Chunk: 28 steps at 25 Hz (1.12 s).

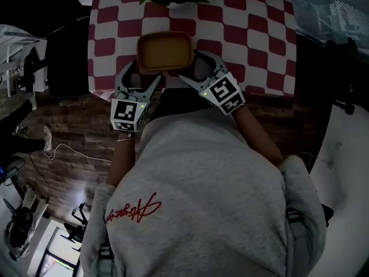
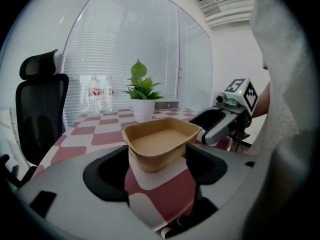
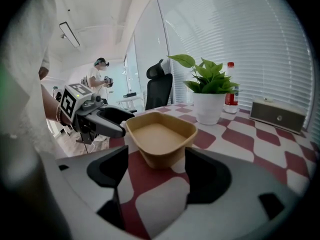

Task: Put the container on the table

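1. We see the container (image 1: 165, 52), a shallow tan tub with rounded corners and nothing in it, resting upright on the table (image 1: 262, 39), which wears a red-and-white checked cloth (image 1: 230, 16).
2. The container sits near the table edge closest to us, and both tools reach in toward it from that side.
3. The left hand-held gripper (image 1: 141, 77) meets the container at its near left corner. Its jaws stand wide apart, and in the left gripper view the container sits just ahead of the two dark pads (image 2: 107, 171) and is not clamped.
4. The right hand-held gripper (image 1: 199, 68) meets the container at its near right corner, jaws likewise spread wide. In its own view the container lies between and just beyond the pads (image 3: 207, 176), ungripped.
5. We cannot tell whether any pad brushes the container's wall.
6. Each tool shows in the other's view, just beside the container.
7. Beyond the container, toward the far side of the table, stands a potted plant (image 3: 207, 91) in a white pot.
8. Farther past the container we see clear water bottles (image 2: 100, 96), a red-capped bottle (image 3: 230, 89) and a low grey box (image 3: 277, 116).
9. A black office chair (image 2: 37, 114) stands off the table, well apart from the container.
10. Far behind the container, another person (image 3: 100, 79) stands in the room.
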Motion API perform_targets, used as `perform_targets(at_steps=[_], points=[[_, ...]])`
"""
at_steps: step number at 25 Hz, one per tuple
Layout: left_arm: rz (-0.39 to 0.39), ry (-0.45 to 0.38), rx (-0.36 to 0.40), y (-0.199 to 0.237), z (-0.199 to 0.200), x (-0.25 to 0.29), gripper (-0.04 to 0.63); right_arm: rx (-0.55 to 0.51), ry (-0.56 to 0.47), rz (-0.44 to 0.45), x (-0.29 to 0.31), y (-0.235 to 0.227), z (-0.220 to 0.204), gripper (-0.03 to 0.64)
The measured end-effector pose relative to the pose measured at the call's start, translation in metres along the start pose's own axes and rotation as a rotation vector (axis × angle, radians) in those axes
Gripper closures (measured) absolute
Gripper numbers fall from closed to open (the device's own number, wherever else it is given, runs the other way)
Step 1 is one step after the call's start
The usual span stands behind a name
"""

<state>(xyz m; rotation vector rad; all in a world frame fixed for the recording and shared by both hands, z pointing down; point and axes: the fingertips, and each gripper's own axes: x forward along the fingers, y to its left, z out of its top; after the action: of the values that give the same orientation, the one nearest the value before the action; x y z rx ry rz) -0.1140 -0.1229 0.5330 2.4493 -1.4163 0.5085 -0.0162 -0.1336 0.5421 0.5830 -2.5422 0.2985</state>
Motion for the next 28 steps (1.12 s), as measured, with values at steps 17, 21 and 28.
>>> perform_targets(at_steps=[17, 21, 28], points=[[0.095, -0.059, -0.005, -0.006, 0.009, -0.011, 0.253, 0.0, -0.157, 0.01, -0.022, -0.002, 0.016, 0.276], [0.102, -0.095, -0.003, -0.01, 0.019, -0.012, 0.253, -0.022, -0.175, 0.019, -0.027, 0.0, 0.022, 0.276], [0.139, -0.134, 0.012, -0.012, 0.036, -0.015, 0.253, -0.049, -0.211, 0.036, -0.032, 0.001, 0.034, 0.277]])
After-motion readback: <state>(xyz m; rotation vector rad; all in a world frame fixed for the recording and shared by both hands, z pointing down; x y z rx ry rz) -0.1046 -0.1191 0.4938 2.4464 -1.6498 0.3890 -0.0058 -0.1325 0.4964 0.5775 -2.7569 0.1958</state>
